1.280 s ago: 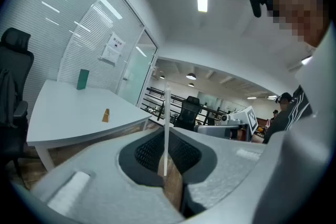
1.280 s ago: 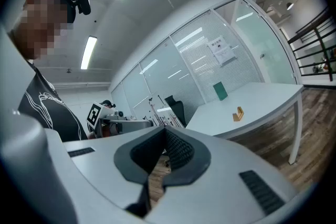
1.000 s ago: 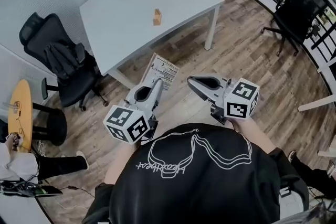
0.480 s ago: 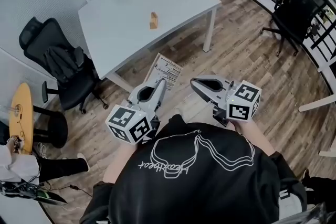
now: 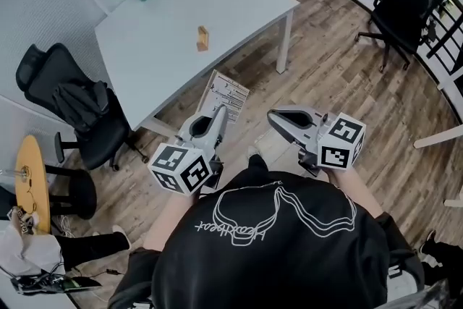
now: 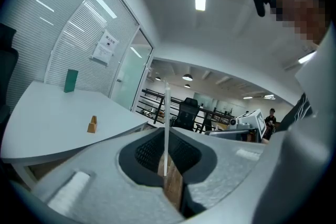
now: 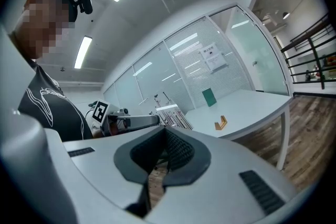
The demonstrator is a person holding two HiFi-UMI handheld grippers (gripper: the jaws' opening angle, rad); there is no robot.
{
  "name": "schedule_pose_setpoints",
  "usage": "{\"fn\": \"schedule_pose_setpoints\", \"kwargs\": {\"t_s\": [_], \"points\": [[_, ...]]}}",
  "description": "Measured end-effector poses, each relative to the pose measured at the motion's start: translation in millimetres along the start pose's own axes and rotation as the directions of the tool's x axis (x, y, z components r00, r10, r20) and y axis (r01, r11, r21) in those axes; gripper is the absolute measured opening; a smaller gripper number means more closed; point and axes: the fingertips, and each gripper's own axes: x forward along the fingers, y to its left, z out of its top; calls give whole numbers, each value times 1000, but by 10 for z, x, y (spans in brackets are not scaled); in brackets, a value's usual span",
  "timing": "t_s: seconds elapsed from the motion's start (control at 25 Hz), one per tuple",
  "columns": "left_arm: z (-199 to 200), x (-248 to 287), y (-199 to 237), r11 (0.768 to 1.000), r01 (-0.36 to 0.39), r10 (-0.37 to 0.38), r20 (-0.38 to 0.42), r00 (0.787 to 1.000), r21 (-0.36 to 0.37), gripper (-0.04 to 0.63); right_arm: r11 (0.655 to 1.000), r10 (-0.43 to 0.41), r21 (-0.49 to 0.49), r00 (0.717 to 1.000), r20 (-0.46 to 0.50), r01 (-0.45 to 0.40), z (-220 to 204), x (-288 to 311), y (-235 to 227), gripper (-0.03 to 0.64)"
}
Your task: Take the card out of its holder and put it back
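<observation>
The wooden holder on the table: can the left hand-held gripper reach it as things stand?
Probably not yet. The left hand-held gripper, shut on the card, is short of the table; nothing blocks the holder.

Card [image 5: 227, 92]: white with black print. Holder [image 5: 202, 38]: tan wood. Desk [image 5: 231, 3]: plain pale grey. Left tongs [image 5: 218, 116] and right tongs [image 5: 275, 116]: light grey, with black ribbed pads [image 6: 147, 152] and white marker cubes [image 5: 181, 168] bearing black squares. Floor [image 5: 340, 76]: brown wood-grain planks.
</observation>
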Motion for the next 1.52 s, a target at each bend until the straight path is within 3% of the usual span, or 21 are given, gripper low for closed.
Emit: {"fn": "schedule_pose_setpoints", "kwargs": {"t_s": [0.36, 0.64, 0.92, 1.52], "points": [[145, 796, 801, 999, -17, 16, -29, 999, -47, 25, 996, -6, 90, 1000, -24, 8, 121, 567, -962, 9], [509, 1405, 1772, 994, -53, 52, -15, 999, -95, 25, 989, -46, 139, 998, -52, 53, 488, 1327, -1877, 9], [534, 1546, 2363, 982, -148, 152, 26, 988, -115, 25, 991, -61, 113, 996, -64, 68, 565, 1608, -2214, 9], [700, 1817, 3183, 936, -322, 332, 51, 942, -145, 25, 988, 41, 150, 990, -136, -20, 637, 2124, -2742, 9]]}}
